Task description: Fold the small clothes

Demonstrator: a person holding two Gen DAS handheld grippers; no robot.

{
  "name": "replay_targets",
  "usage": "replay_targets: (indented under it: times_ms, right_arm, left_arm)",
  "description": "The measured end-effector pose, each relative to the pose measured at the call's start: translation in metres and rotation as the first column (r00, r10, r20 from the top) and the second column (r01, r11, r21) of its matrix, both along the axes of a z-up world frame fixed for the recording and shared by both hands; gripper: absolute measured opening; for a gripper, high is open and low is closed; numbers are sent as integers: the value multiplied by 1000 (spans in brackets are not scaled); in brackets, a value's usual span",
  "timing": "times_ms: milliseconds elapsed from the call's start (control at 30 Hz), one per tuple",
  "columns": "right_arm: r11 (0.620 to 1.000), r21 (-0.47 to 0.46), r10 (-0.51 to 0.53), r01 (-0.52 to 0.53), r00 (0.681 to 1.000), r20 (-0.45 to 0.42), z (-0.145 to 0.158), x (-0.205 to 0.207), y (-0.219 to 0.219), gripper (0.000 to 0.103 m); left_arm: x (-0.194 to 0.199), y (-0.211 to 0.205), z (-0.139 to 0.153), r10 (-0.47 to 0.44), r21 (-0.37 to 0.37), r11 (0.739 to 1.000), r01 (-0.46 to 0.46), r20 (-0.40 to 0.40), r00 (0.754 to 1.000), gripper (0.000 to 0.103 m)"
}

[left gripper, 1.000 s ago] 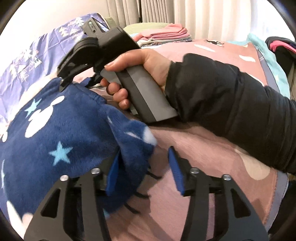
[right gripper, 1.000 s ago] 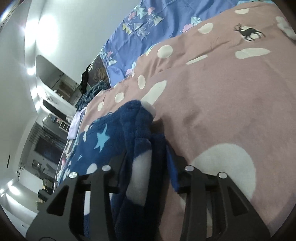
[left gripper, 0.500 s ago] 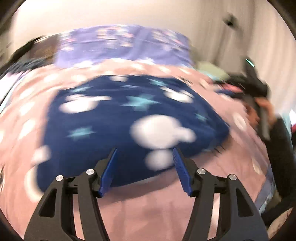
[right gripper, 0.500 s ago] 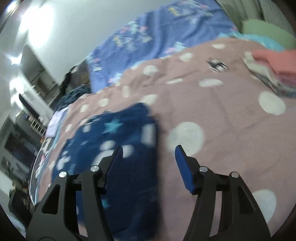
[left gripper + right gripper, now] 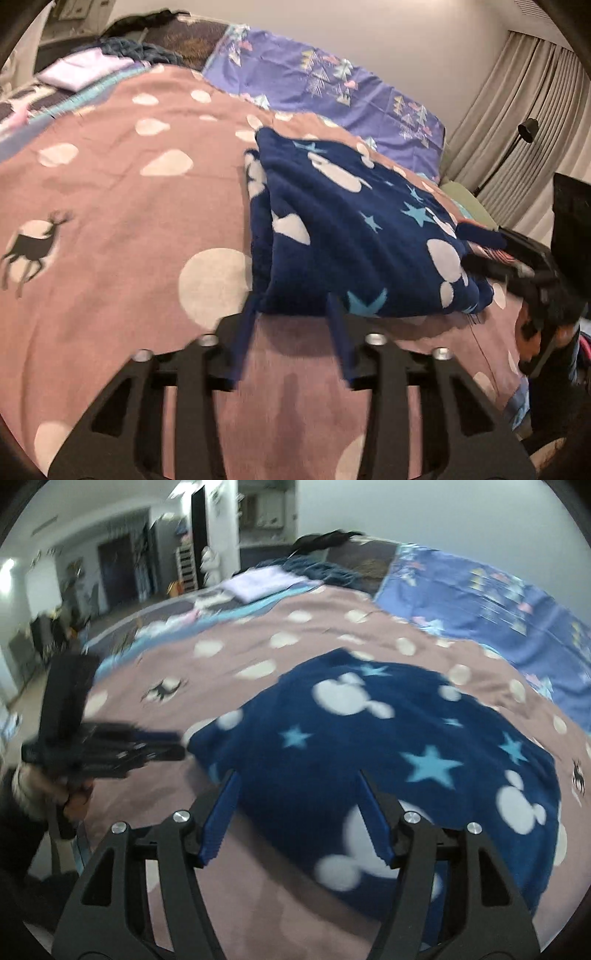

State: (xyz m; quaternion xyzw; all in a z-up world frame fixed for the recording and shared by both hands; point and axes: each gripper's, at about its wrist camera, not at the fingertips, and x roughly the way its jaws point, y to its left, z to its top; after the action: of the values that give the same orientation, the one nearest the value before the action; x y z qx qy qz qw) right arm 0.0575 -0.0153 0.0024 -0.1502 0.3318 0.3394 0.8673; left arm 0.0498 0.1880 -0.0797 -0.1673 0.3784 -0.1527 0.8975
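Observation:
A navy fleece garment (image 5: 351, 229) with white mouse heads and pale blue stars lies folded on the pink dotted bedspread (image 5: 110, 184). My left gripper (image 5: 291, 299) sits low at the garment's near edge. Its jaws are closing, the tips just reach the cloth, and the pads press on nothing. In the right wrist view the same garment (image 5: 369, 738) fills the middle. My right gripper (image 5: 297, 773) hovers over its near edge with its jaws opening and nothing gripped. Each gripper shows in the other's view, blurred: the right gripper (image 5: 476, 251) at the garment's right end, the left gripper (image 5: 181, 744) at its left corner.
A purple patterned sheet (image 5: 332, 85) covers the head of the bed. A folded lilac cloth (image 5: 77, 70) lies at the far left corner. Curtains (image 5: 517, 110) and a black floor lamp (image 5: 524, 129) stand to the right. A room with furniture (image 5: 129, 572) opens beyond the bed.
Both grippers let go of the navy cloth they held, rolled and swung sideways to opposite ends. The garment now lies folded flat.

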Motion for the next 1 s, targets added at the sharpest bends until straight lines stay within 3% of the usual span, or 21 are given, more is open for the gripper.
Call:
replay_targets:
  times_ms: [200,233,267,300,367,467,567,600,733,833,1000]
  right_arm:
    - [997,-66,-31,30,1000,-4,-13,-4,8,71]
    - [997,-68,-49,48,999,-11,-14,-3,4,71]
    - [996,-67,-68,67,998,-17,-15,-2,-2,71]
    - [994,-67,-86,84,996,-22,-17,-1,-5,71]
    - [992,-67,-113,111,993,-25,-17,-1,-9,71]
    - [991,-60,-121,120,993,-16,-16,-1,-9,72]
    - [993,-77,-87,87,996,-2,-23,-6,3,72]
    - [994,-90,-64,64,998,-4,-29,-7,13,72]
    - [991,-131,-13,16,1000,27,-43,-12,44,72]
    - [978,-206,48,-23,992,118,-52,-27,70,72]
    - [944,-320,158,-79,960,231,-68,-47,102,69]
  left_arm:
    - [27,-3,-5,-113,-91,989,114,23,993,47]
    - [31,-5,-7,-122,-82,989,123,14,992,44]
    - [35,-6,-10,-123,-71,990,123,-2,992,22]
    - [38,-4,-14,-111,-74,991,109,-22,994,7]
    - [30,8,-14,-82,-121,989,81,-8,997,7]
    - [6,16,-12,-61,-82,995,64,40,997,4]
    - [7,29,-43,-37,-166,986,27,-54,998,4]
    - [7,33,-42,-39,-203,979,28,-46,998,4]
    - [1,20,-26,-70,-96,993,70,6,998,4]
    - [4,23,-12,-71,-78,994,73,34,997,8]
    - [32,38,9,-55,-32,998,58,70,996,36]
